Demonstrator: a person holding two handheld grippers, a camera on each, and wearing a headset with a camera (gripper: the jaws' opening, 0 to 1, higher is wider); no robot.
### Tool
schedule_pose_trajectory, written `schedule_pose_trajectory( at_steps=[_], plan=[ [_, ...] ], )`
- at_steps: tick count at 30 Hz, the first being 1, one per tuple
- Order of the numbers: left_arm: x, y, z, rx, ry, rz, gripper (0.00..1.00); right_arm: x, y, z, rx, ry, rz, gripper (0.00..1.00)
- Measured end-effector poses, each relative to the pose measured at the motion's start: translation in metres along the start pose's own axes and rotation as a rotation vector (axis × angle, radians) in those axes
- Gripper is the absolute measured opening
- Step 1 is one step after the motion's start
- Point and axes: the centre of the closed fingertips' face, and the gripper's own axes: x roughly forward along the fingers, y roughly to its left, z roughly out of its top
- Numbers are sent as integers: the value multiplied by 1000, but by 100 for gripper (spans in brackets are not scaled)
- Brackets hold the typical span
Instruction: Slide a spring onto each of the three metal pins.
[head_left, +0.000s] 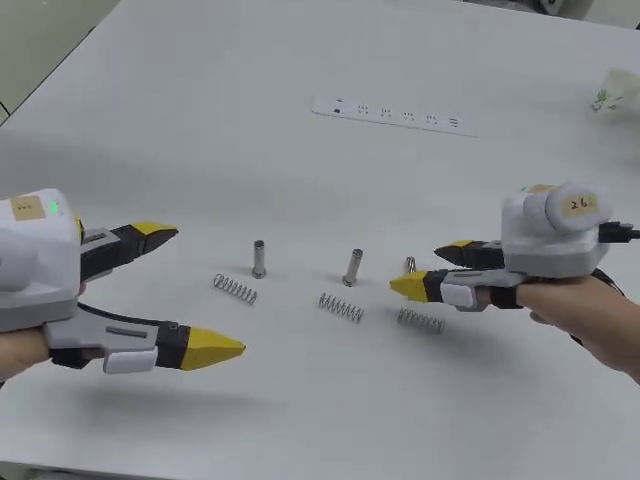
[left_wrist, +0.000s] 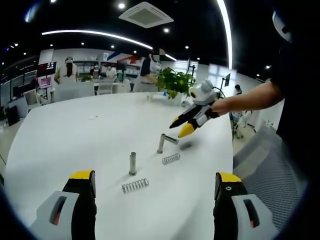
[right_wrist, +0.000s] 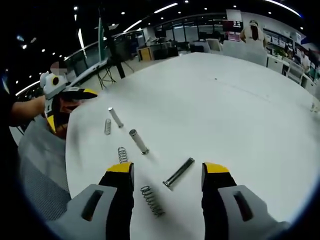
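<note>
While poised low over the white table, holds both tools empty. On the left gripper: jaws spread wide, nothing between them. On the right gripper: jaws apart too, though less widely, gripping nothing.

Just ahead of the left gripper's tips, flat on the table: the nearest spring, with the first metal pin standing upright just beyond it. Further out, between the two grippers: the middle pin, upright with a slight lean, and the middle spring lying just beside its foot.

Right at the right gripper's tips: the third pin, seen between the two yellow tips in the head view and framed between both jaws in the right gripper view, touching neither. Just beside that gripper's nearer tip: the third spring, flat on the table.

All three springs loose, all three pins bare. Well beyond both grippers: a white power strip.
</note>
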Motion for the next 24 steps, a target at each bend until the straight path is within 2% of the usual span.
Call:
schedule_pose_trajectory(
  at_steps=[5, 16, 24],
  plan=[
    [0, 1, -1, -3, 3, 2, 97, 5, -5, -2, 63, 21, -7, 48],
    [1, 1, -1, -2, 4, -2, 97, 13, -17, -3, 140, 64, -43, 36],
    [-1, 2, -3, -4, 5, 2, 98, 19, -19, -6, 176, 104, -54, 28]
  ],
)
